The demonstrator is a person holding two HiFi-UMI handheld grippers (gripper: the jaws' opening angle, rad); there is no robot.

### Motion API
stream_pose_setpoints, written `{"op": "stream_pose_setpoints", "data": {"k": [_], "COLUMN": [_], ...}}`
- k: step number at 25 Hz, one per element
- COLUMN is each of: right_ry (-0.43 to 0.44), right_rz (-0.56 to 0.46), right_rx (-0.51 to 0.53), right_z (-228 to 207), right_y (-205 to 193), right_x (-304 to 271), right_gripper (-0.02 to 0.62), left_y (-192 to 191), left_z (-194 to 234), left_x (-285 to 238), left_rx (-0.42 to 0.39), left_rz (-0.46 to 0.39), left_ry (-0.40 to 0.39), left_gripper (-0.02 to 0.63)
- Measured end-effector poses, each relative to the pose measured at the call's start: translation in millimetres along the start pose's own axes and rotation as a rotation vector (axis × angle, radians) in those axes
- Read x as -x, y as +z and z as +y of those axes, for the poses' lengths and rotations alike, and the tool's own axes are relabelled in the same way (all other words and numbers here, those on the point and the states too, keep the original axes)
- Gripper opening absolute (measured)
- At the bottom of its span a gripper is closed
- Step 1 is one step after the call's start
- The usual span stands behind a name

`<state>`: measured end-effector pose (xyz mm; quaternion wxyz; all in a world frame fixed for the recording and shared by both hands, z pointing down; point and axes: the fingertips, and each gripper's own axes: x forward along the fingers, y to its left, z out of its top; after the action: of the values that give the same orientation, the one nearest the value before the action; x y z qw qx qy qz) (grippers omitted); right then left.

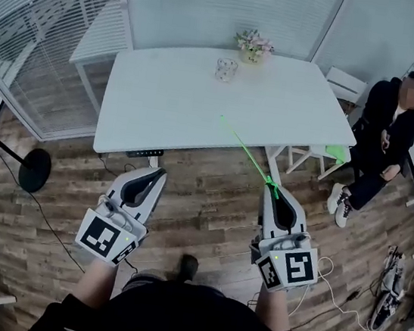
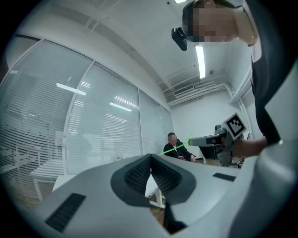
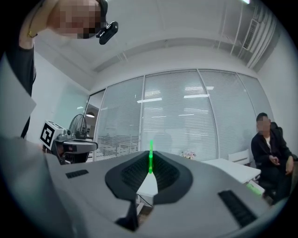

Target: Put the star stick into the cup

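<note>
A thin green star stick (image 1: 244, 152) slants up and left from my right gripper (image 1: 270, 187), whose jaws are shut on its lower end. Its far tip hangs over the front edge of the white table (image 1: 160, 116). In the right gripper view the stick (image 3: 150, 160) stands straight up between the closed pads. A clear glass cup (image 1: 226, 69) stands at the table's far side, well ahead of both grippers. My left gripper (image 1: 156, 171) is level over the wooden floor in front of the table, shut with nothing in it (image 2: 151, 157). From the left gripper view, the right gripper (image 2: 205, 139) and the stick (image 2: 174, 148) show off to the right.
A small flower pot (image 1: 253, 46) stands behind the cup. A person (image 1: 392, 126) sits to the right of the table near a white chair (image 1: 348, 85), and a green object (image 1: 336, 152) lies by them. A black floor fan (image 1: 34, 169) stands at left. Cables (image 1: 342, 295) lie on the floor.
</note>
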<state>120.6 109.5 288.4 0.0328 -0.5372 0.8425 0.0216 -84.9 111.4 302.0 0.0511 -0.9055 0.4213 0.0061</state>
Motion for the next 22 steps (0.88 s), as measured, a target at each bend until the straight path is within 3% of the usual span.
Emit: {"op": "stream_pose_setpoints", "data": {"k": [22], "right_ry": [-0.014], "right_rz": [0.012], "right_rx": [-0.01], "right_z": [-38.3], "right_y": [-11.0], "right_x": [-47.2], "right_gripper": [0.023], "left_y": [-9.7], "left_z": [31.6], "left_x": [-55.2], "left_rx": [0.013], "left_rz": [0.012], "left_ry": [-0.001], "left_gripper": [0.014]}}
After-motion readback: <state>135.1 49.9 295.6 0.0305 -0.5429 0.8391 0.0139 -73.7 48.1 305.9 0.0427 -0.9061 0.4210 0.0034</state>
